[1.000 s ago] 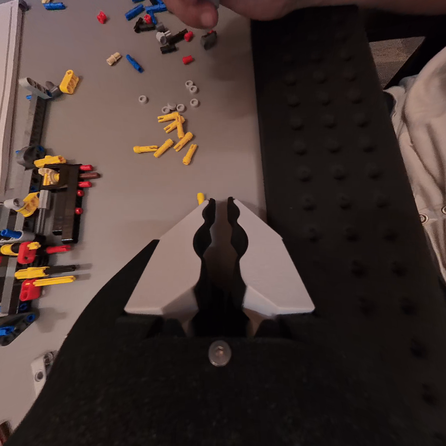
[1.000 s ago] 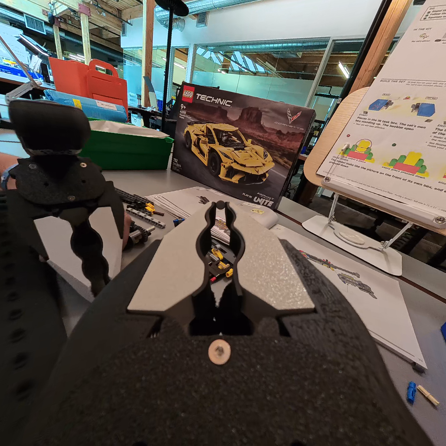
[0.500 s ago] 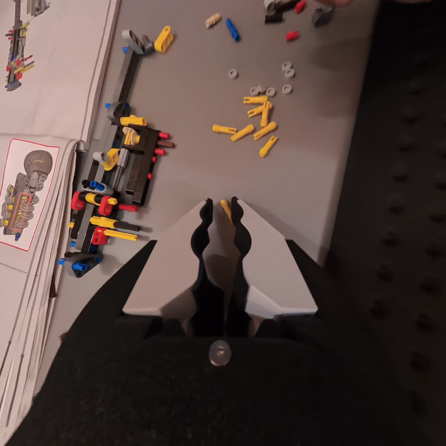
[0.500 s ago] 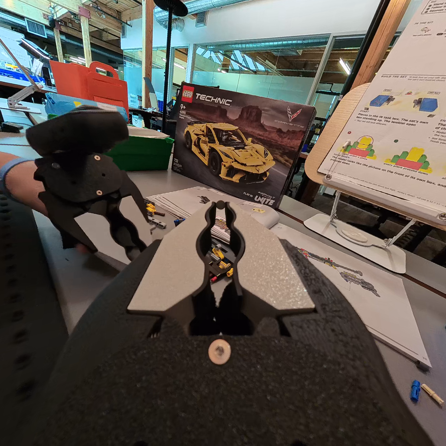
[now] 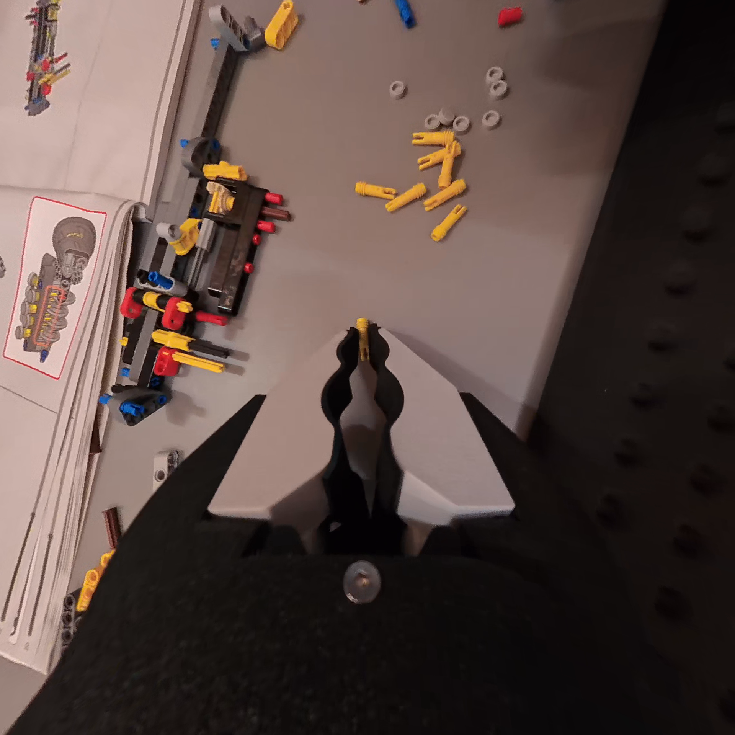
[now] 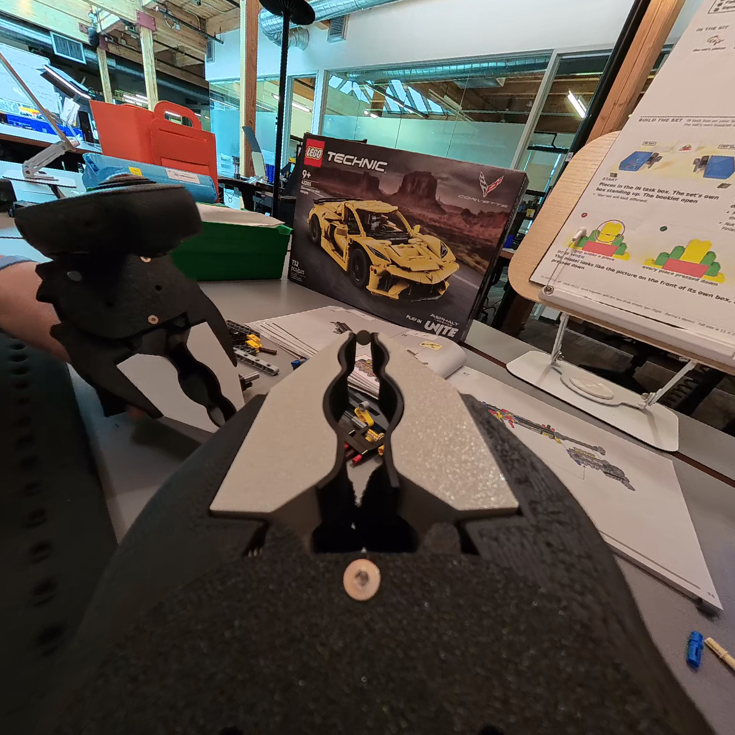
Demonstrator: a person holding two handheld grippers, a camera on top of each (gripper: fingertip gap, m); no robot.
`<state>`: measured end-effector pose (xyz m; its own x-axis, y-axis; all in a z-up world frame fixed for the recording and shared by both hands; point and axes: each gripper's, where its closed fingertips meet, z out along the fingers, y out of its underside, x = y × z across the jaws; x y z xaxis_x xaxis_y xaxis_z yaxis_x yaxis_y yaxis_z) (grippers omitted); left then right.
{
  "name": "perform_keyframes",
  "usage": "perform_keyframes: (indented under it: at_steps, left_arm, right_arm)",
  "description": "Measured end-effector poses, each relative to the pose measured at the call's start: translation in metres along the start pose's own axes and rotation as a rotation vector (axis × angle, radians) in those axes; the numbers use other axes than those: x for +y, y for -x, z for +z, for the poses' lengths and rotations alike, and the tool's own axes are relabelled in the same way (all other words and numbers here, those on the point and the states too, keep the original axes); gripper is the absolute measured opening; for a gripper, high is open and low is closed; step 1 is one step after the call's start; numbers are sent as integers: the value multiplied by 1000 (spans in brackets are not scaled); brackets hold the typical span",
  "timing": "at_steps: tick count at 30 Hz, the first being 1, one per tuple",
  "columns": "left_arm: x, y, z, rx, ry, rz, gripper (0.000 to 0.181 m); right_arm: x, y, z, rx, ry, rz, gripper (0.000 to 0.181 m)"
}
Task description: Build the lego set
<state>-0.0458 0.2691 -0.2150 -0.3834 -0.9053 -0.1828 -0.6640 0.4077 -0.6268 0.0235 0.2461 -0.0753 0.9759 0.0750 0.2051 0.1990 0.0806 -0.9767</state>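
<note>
Pinching a yellow pin point(image 5: 362, 339), the left gripper point(image 5: 362, 332) faces a small half-built frame point(image 5: 191, 278) at left; right gripper point(image 6: 363, 338) seemingly grips a small grey piece; most building remains.

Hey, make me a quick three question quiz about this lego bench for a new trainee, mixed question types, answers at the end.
1. True or false: the left gripper is closed on a yellow pin.
2. Multiple choice: the partly built assembly lies beside A) the open instruction booklet, B) a green bin, C) the paper stand.
3. Fill in: the right gripper holds a small ____ piece at its tips.

Key: 1 true. 2 A. 3 dark; the small dark piece is too small to identify further.
</note>
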Motion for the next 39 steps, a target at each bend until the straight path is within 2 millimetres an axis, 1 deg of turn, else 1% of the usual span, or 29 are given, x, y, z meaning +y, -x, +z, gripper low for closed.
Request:
perform_keyframes:
  at_steps: [4, 5, 7, 8, 9, 10, 11, 12, 13, 14, 15, 16, 17, 19, 22, 25, 32, 35, 39]
  left_arm:
    - [-6, -3, 1, 7, -40, 65, 4]
    - [-14, -3, 0, -8, -87, 98, 4]
    - [-40, -8, -9, -8, -211, 126, 4]
    - [-54, -10, -14, 6, -278, 131, 4]
    - [-67, -12, -19, 14, -353, 145, 4]
    - [-74, -12, -21, 9, -402, 156, 4]
    - [-75, -9, -19, -18, -414, 166, 4]
    - [-75, -7, -17, -52, -427, 188, 4]
    - [-74, -7, -16, -78, -436, 210, 4]
    - [-73, -8, -17, -95, -446, 232, 4]
    - [-74, -9, -18, -113, -458, 251, 4]
    - [-74, -9, -19, -139, -466, 264, 4]
    - [-74, -9, -20, -152, -472, 277, 4]
    - [-78, -10, -25, -168, -511, 293, 4]
    - [-77, -12, -23, -169, -503, 313, 4]
    - [-76, -13, -22, -155, -501, 308, 4]
    - [-78, -14, -23, -150, -520, 325, 4]
    - [-83, -14, -29, -145, -557, 304, 4]
    - [-96, -15, -43, -110, -652, 238, 4]
  right_arm:
    - [1, 1, 1, -5, 5, 0, 7]
    - [2, 1, 1, -9, 9, -2, 7]
    - [4, 3, 0, -29, 23, -2, 6]
    - [8, 8, 0, -81, 46, 21, 7]
    - [16, 22, -1, -199, 92, 75, 7]
    - [29, 36, -5, -331, 178, 157, 7]
    - [41, 38, -10, -385, 279, 228, 7]
    - [46, 37, -15, -425, 321, 282, 7]
    - [45, 38, -19, -472, 318, 340, 6]
    - [47, 33, -20, -468, 321, 384, 6]
    - [48, 34, -21, -482, 324, 416, 6]
    - [49, 41, -22, -523, 337, 436, 6]
    - [51, 46, -22, -535, 352, 420, 6]
    - [59, 49, -20, -524, 382, 371, 6]
    - [53, 50, -17, -535, 356, 385, 6]
    - [57, 56, -16, -548, 380, 372, 6]
    - [57, 55, -16, -549, 377, 392, 6]
    - [52, 54, -17, -567, 347, 430, 6]
    - [35, 52, -18, -615, 255, 538, 6]
